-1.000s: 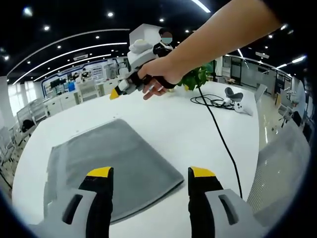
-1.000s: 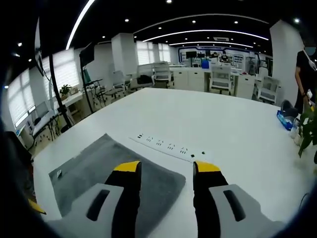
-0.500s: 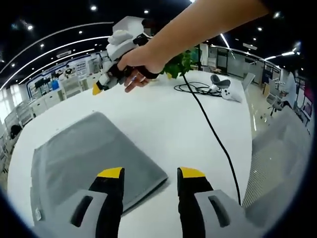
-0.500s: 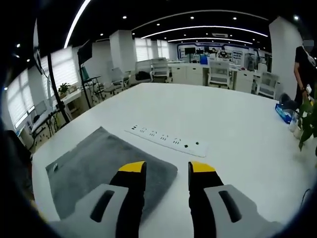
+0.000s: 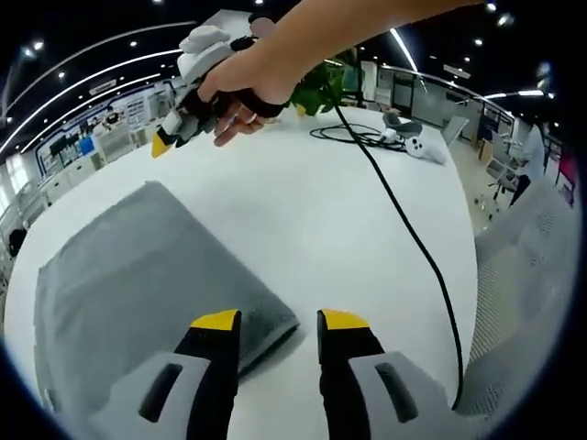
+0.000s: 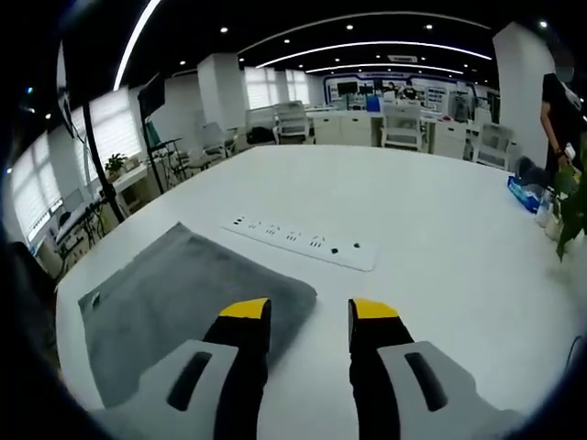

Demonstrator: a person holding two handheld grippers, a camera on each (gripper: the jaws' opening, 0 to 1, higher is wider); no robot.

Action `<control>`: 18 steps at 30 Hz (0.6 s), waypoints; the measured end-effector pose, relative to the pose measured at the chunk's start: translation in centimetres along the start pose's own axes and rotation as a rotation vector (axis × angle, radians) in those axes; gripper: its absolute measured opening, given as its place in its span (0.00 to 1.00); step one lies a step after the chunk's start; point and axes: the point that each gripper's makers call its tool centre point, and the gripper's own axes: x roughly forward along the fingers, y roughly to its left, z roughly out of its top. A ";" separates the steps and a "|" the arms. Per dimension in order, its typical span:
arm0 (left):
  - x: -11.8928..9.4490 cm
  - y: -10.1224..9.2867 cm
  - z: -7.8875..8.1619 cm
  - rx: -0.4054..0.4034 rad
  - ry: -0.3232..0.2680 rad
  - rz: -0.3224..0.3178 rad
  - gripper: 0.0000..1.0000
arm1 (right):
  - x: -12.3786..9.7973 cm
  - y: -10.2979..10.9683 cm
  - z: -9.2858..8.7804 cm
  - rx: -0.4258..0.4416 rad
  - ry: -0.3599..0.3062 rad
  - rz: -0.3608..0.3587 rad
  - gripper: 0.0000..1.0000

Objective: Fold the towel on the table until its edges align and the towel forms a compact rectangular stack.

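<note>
Behind the left gripper (image 5: 272, 321), towel (image 5: 128, 275) corner hidden

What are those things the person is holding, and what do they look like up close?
They are handheld grippers. The left gripper and the right gripper each have two grey plastic jaws with black inner faces, yellow tips and a dark slot in each grey shell. Seen from the left gripper view, the right gripper has a bulky white and grey body, black parts and a yellow tip. The arm holding it has no sleeve in view.
</note>
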 end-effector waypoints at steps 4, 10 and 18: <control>0.2 -0.3 -0.1 -0.006 0.005 0.002 0.31 | 0.4 0.0 -0.9 -0.001 0.009 0.003 0.32; 0.5 -0.3 -0.4 0.013 0.020 0.009 0.28 | 1.6 0.0 -1.6 -0.003 0.026 0.012 0.31; 0.7 0.2 -0.6 0.035 0.033 0.017 0.22 | 3.9 0.3 -2.1 -0.035 0.053 0.027 0.29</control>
